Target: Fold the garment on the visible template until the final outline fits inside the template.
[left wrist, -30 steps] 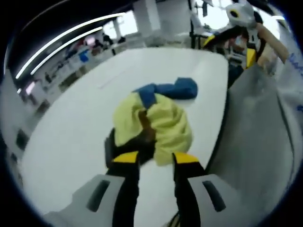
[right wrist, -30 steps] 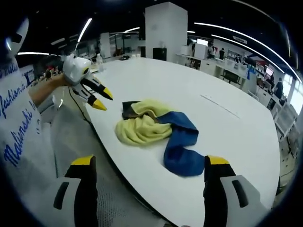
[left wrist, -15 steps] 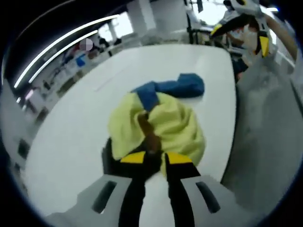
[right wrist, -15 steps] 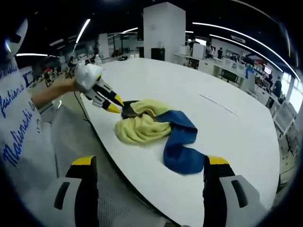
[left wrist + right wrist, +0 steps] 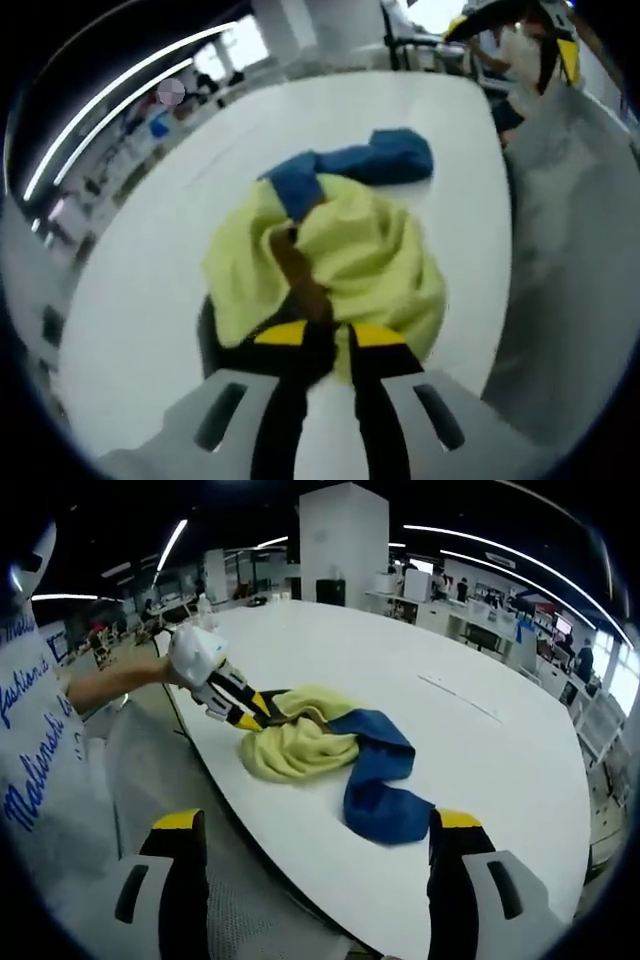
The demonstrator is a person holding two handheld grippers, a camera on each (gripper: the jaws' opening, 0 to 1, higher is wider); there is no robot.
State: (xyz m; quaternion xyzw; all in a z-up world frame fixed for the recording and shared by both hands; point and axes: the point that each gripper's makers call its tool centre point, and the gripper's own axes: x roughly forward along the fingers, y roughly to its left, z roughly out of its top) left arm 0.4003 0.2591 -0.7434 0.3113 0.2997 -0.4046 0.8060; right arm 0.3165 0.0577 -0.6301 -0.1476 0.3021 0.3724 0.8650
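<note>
The garment (image 5: 325, 750) is pale yellow and blue with a dark brown patch, on a white table (image 5: 480, 750).

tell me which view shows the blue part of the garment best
The right gripper view: the blue part lies whole and sharp on the white table, trailing off the yellow bundle. In the left gripper view it is blurred and lies beyond the yellow cloth, which hides its near end.

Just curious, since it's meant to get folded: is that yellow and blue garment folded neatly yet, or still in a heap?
Still in a heap: the garment lies bunched and twisted on the white table, not flat.
</note>
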